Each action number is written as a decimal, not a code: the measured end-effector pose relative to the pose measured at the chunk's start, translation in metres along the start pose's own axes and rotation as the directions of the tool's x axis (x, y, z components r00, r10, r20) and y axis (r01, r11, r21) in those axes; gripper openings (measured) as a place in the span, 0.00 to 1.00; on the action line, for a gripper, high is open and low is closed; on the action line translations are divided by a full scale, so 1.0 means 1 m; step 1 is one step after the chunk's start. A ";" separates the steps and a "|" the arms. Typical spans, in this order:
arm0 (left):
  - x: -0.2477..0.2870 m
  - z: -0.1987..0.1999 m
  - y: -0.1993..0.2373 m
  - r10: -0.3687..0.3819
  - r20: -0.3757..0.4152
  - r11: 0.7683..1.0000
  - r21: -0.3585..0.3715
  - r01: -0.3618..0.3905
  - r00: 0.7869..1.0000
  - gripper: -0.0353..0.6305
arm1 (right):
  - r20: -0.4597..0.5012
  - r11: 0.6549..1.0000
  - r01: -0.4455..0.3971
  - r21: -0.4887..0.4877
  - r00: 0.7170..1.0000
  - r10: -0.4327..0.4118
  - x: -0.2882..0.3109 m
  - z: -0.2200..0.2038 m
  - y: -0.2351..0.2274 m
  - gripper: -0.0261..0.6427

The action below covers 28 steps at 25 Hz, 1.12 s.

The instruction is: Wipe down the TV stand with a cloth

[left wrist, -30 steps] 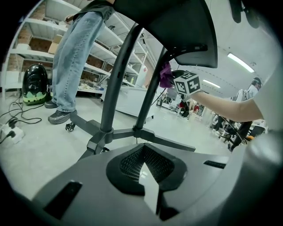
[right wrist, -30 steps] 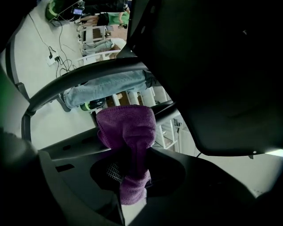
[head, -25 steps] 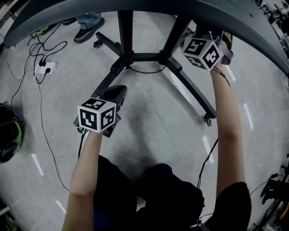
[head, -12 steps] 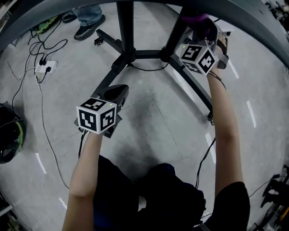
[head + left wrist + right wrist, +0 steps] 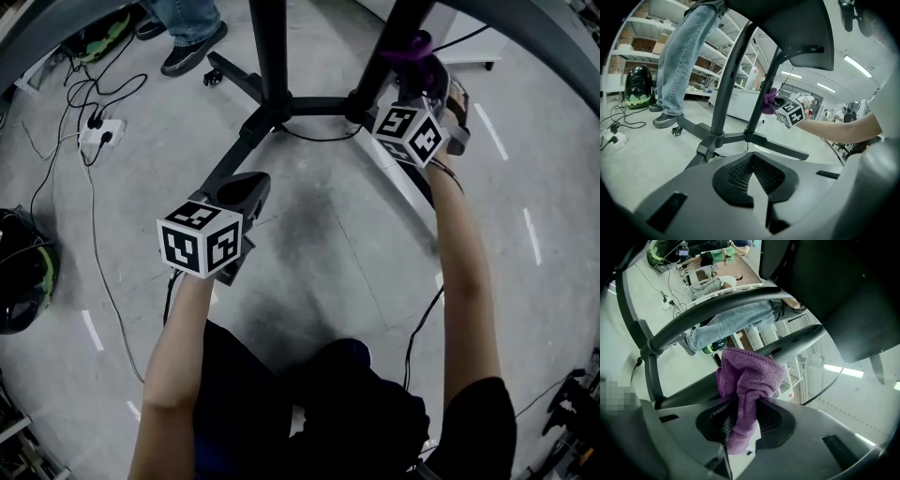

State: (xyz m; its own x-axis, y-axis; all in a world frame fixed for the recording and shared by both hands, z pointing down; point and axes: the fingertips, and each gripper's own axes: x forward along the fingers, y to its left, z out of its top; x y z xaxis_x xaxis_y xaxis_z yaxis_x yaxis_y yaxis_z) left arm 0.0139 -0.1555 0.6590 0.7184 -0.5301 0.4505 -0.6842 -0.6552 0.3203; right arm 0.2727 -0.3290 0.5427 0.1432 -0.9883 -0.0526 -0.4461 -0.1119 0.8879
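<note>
1. The cloth point(image 5: 750, 376) is seen to be soft, fuzzy knitted fabric.
2. The TV stand point(image 5: 269, 56) is finished in smooth, matt dark metal.
3. The floor point(image 5: 319, 244) is shown as smooth, faintly glossy concrete.

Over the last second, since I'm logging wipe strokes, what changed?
The right hand-held gripper, shut on the purple cloth, moved down the right post toward the base, cloth against the post. The left hand-held gripper stayed low over the floor, shut and empty; the TV stand stayed put.
</note>
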 end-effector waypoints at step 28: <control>0.008 -0.006 0.001 0.015 -0.027 1.000 0.002 -0.015 1.000 0.06 | -0.122 0.967 -0.251 -0.036 0.962 0.245 -0.024 -0.056 0.157 0.22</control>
State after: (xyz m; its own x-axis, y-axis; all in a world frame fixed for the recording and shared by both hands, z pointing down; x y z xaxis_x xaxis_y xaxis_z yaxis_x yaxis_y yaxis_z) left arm 0.0177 -0.1573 0.6680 0.7045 -0.5251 0.4773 -0.6946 -0.6483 0.3119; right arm 0.2487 -0.3170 0.7090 0.1366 -0.9653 0.2226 -0.4357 0.1432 0.8886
